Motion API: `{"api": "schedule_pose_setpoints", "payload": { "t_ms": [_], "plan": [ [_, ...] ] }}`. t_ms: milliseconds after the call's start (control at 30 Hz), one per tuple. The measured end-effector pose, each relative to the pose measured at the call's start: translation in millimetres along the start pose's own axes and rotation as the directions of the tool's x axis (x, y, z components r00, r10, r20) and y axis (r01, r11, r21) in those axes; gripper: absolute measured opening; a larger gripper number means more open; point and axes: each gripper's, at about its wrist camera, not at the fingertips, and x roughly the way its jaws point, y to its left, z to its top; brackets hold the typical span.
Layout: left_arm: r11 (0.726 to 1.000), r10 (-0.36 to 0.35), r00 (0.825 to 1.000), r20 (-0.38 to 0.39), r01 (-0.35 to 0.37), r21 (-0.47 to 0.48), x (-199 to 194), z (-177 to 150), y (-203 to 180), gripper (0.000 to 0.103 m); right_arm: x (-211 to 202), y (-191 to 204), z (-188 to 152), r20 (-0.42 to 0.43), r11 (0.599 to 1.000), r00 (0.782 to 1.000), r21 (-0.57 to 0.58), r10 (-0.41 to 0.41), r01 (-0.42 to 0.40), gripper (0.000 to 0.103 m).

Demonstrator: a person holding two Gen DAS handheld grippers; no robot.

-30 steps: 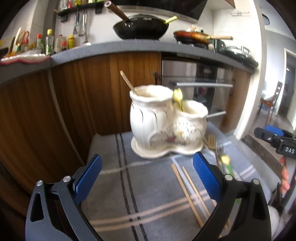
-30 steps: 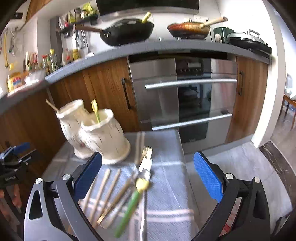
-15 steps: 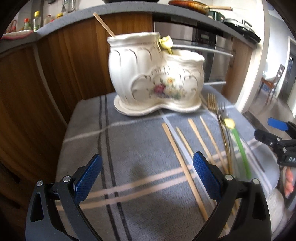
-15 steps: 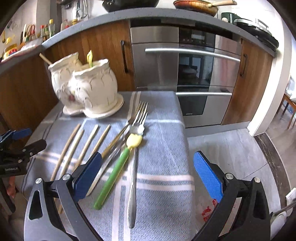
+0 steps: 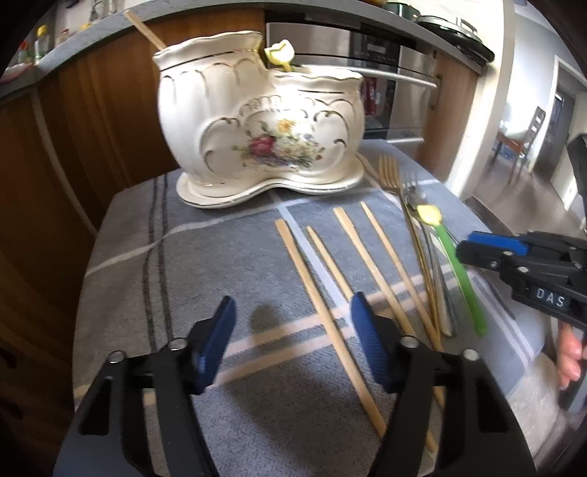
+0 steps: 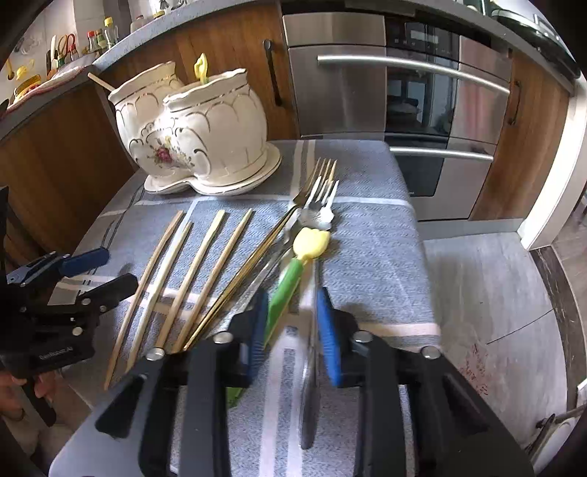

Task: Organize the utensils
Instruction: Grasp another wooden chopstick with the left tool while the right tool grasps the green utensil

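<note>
Utensils lie in a fan on a grey striped cloth point(image 6: 367, 176) before the kitchen cabinets, most of the sorting apparently yet to be done. At far left stands the cream two-pot ceramic holder point(image 5: 256, 128), painted with flowers; a wooden stick point(image 5: 145, 27) leans in its taller pot and a yellow-topped piece point(image 5: 280, 53) pokes from the lower one, so only these two seem stowed. The left gripper point(image 5: 290, 345) hovers low over bare cloth, its blue jaws closing with nothing between them; the nearest chopstick lies just to their right. Four loose chopsticks point(image 6: 205, 268) come next, then a gold fork point(image 6: 319, 172) and a silver fork point(image 6: 323, 201) overlapping at their heads. At right, the right gripper point(image 6: 290, 330) is closing over the green handle point(image 6: 286, 293) of a yellow-headed utensil point(image 6: 311, 244); the handle and a slim metal handle point(image 6: 312, 367) both run between the jaws, the left pad at or close to the green one, though no firm clamp shows. By this reading the green-handled piece goes next, with chopsticks and forks left on the cloth.
</note>
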Motion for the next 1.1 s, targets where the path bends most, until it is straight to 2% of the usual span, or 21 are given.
{"api": "schedule_pose_setpoints", "payload": {
  "t_ms": [133,233,467,533,667,767,1100],
  "plan": [
    [1.000,-0.012,1.000,-0.023,0.012,0.016,5,0,-3,0.045,6,5,1,-0.031,1.000,0.999,-0.006,-0.010,0.010,0.020],
    [1.000,-0.019,0.998,-0.054,0.019,0.003,12,1,-1,0.037,11,6,3,-0.047,1.000,0.999,-0.008,-0.028,0.028,0.020],
    [0.999,0.015,0.996,-0.083,-0.012,0.036,23,12,-4,0.034,20,7,11,-0.045,0.998,0.997,-0.018,-0.062,0.062,0.019],
    [0.998,0.016,0.995,-0.094,-0.010,0.055,23,14,-6,0.011,21,5,11,-0.040,0.998,0.997,-0.008,-0.059,0.058,0.016],
    [0.997,0.015,0.995,-0.096,-0.007,0.081,21,12,-4,0.010,19,0,10,-0.028,0.999,0.998,0.003,-0.049,0.049,0.010],
    [0.998,-0.005,0.996,-0.091,0.010,0.060,18,9,3,0.007,15,-1,10,-0.009,0.999,0.999,0.007,-0.043,0.043,0.010],
    [0.999,-0.027,1.000,-0.013,0.028,0.030,-8,12,18,0.006,-9,-1,9,0.069,0.999,0.997,0.027,0.022,-0.024,0.010]
  ]
}}
